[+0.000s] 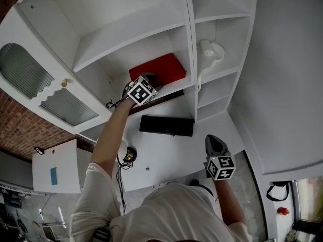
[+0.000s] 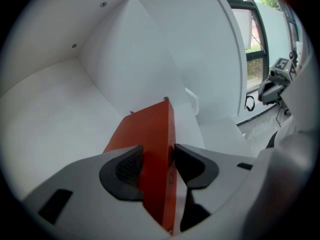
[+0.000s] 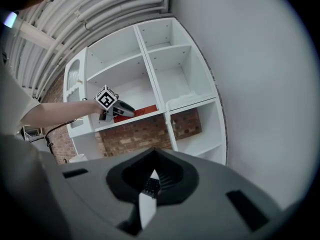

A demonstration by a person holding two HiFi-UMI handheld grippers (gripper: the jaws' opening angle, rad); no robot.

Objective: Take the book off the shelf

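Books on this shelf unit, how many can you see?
1. The red book lies flat on the wide shelf left of the divider, with the left gripper shut on it. Behind the ribbed-glass door, more may be hidden.

Both the left gripper (image 1: 150, 79) and the right gripper (image 1: 213, 139) have light grey moulded shells. Each carries a cube (image 1: 141, 92) of black-and-white square markers. The pads (image 2: 127, 171) are black, ribbed and rounded. Clothing — a white short-sleeved shirt (image 1: 171, 213) at 6 o'clock in the head view, with its sleeve (image 1: 93, 185) at 7 o'clock.
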